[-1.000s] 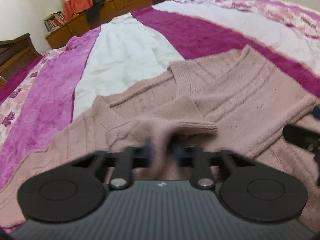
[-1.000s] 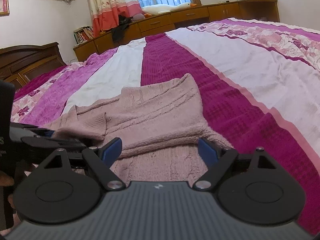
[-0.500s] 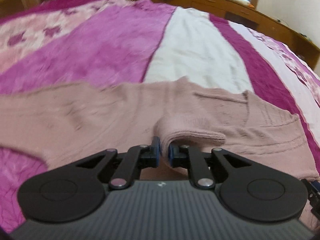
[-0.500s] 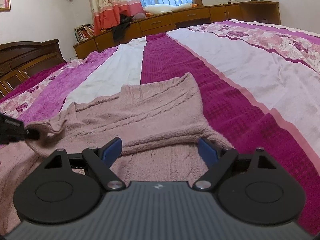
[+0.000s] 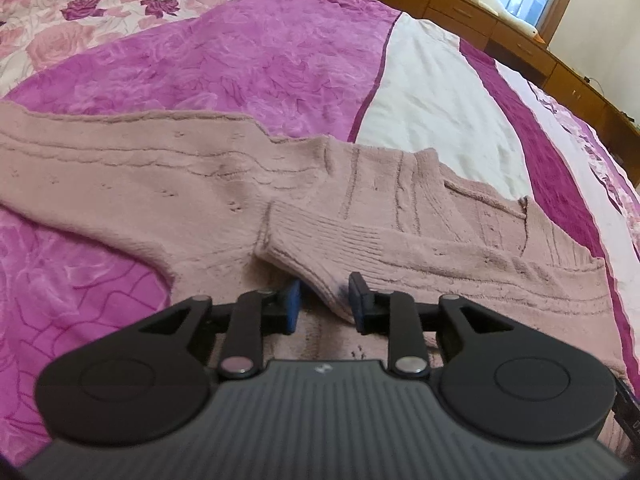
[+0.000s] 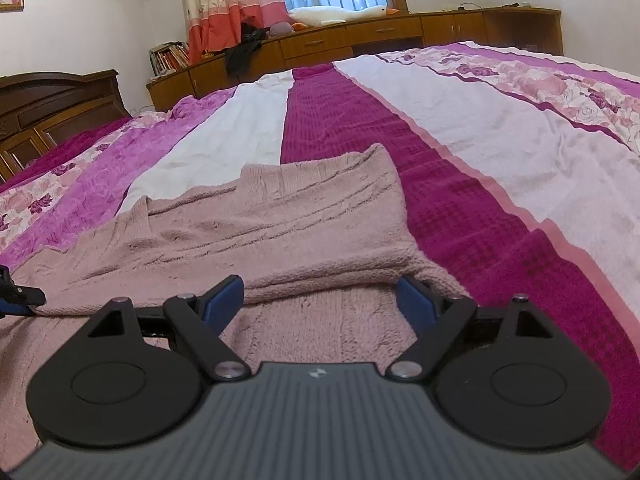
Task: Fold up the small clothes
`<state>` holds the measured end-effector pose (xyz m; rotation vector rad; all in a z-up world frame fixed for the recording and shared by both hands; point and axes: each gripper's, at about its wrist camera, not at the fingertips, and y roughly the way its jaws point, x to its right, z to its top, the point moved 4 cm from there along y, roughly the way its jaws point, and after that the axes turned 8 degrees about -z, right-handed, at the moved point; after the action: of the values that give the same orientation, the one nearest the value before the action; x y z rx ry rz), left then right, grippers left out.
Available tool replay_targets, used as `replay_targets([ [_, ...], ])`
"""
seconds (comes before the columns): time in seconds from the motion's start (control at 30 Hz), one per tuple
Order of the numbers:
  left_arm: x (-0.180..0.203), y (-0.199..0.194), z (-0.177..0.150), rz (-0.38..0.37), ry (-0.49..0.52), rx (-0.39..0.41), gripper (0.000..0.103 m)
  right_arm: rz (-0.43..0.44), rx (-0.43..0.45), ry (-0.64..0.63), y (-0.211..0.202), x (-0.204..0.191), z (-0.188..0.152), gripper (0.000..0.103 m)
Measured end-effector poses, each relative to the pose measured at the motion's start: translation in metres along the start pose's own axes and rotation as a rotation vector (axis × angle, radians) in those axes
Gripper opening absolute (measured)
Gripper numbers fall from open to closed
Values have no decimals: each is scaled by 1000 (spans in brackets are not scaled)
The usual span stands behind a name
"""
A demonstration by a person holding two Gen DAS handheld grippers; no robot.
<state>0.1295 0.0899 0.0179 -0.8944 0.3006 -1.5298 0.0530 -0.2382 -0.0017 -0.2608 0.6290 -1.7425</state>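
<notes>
A dusty pink knitted sweater (image 5: 160, 184) lies spread on the bed. In the left wrist view its ribbed cuff (image 5: 320, 244) lies folded over the body, and my left gripper (image 5: 324, 306) is open, its blue pads either side of the cuff's end. In the right wrist view the sweater (image 6: 280, 232) has its right side folded over, with the fold edge just ahead of my right gripper (image 6: 320, 304), which is wide open and low over the knit. The tip of the left gripper shows at that view's left edge (image 6: 16, 296).
The bed cover (image 6: 480, 128) has magenta, white and floral pink stripes. A dark wooden headboard (image 6: 52, 100) stands at the left. Wooden cabinets (image 6: 360, 40) with books, dark clothes and a stuffed goose line the far wall under a window.
My left gripper carried the cuff leftward across the sweater, then opened; the cuff now lies between its parted pads. The right gripper stayed open in place.
</notes>
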Motion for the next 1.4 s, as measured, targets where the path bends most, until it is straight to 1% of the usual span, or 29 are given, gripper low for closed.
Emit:
replay_targets([
  [0.13, -1, -9, 0, -5, -1, -4, 29, 1, -5, 19, -3, 0, 2, 88],
  [0.37, 14, -33, 7, -21, 82, 54, 29, 32, 10, 85, -15, 2, 16, 88],
  [0.47, 20, -29, 10, -29, 104, 54, 29, 18, 34, 70, -21, -1, 23, 88],
  [0.53, 21, -20, 9, -26, 115, 40, 29, 47, 40, 62, -22, -5, 27, 88],
  [0.63, 19, -5, 6, -20, 107, 9, 29, 109, 21, 27, -11, -16, 36, 86],
  [0.67, 17, -1, 5, -18, 103, 4, 29, 116, 19, 18, -6, -19, 39, 85],
  [0.7, 16, 2, 3, -11, 102, 1, 29, 113, 10, 2, 1, -23, 41, 80],
  [0.73, 14, 5, 2, -1, 103, 0, 29, 106, 0, -11, 8, -26, 42, 72],
  [0.8, 11, 10, 1, 13, 105, -11, 29, 66, -32, -22, 23, -29, 41, 65],
  [0.83, 10, 11, 0, 15, 105, -16, 29, 37, -58, -15, 32, -28, 38, 63],
  [0.9, 8, 13, -1, 22, 116, -18, 29, 11, -91, -10, 43, -26, 30, 62],
  [1.0, 6, 16, -3, 24, 121, -24, 29, -8, -80, -71, 48, -28, 19, 62],
  [1.07, 6, 15, -3, 24, 122, -22, 29, -11, -74, -80, 46, -30, 19, 62],
  [1.2, 8, 7, -2, 30, 129, -22, 29, 16, -74, -40, 40, -26, 22, 64],
  [1.3, 8, -1, 1, 39, 133, -25, 30, 36, -64, -10, 28, -25, 24, 72],
  [1.37, 6, -7, 3, 50, 127, -30, 36, 48, -55, 2, 20, -26, 25, 77],
  [1.4, 5, -10, 3, 54, 123, -30, 50, 53, -49, 6, 15, -26, 26, 78],
])
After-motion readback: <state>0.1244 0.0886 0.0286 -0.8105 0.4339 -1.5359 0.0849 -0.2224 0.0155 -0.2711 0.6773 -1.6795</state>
